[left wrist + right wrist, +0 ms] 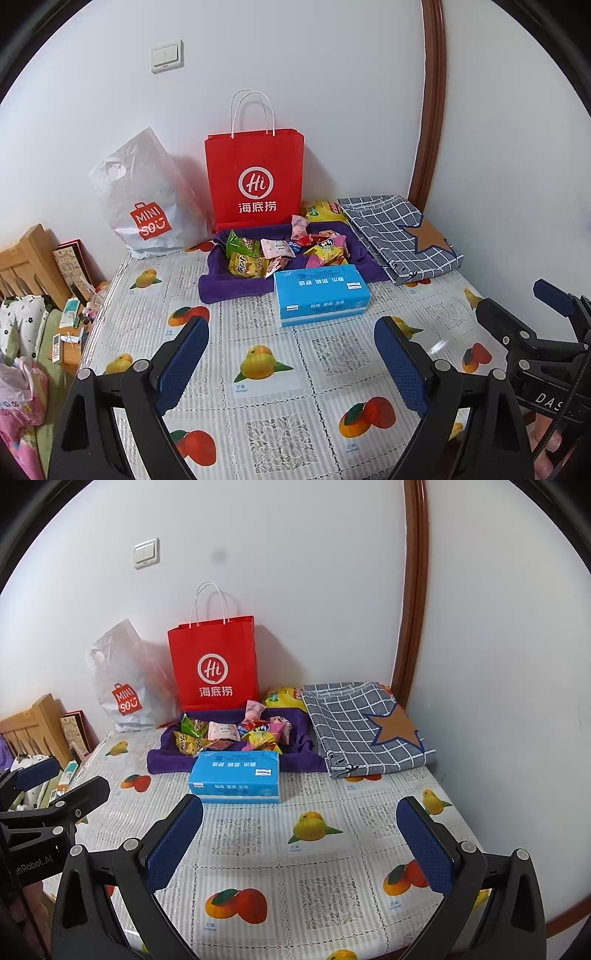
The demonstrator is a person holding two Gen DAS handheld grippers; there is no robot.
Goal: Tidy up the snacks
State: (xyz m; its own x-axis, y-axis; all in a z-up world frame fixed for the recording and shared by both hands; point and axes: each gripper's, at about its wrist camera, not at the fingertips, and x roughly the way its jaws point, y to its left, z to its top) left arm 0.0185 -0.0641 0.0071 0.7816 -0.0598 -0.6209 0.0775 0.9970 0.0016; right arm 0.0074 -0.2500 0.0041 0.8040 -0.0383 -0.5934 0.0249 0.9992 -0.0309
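I'm holding both the left gripper (290,363) and right gripper (299,843) spread wide and empty over the fruit-print tablecloth (258,406). The snack packets (284,253) are lying heaped on the purple towel (221,288) behind the blue tissue pack (321,293); reaching over, I'm risking nudging that pack into the slippery pile.

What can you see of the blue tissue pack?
The tissue pack is a soft rectangular brick in glossy blue plastic wrap with white print and small white labels, paler along its near lower edge. It looks sealed and full. It lies flat on the tablecloth, its far long side against the front edge of the purple towel that holds the snacks. Neither gripper touches it.
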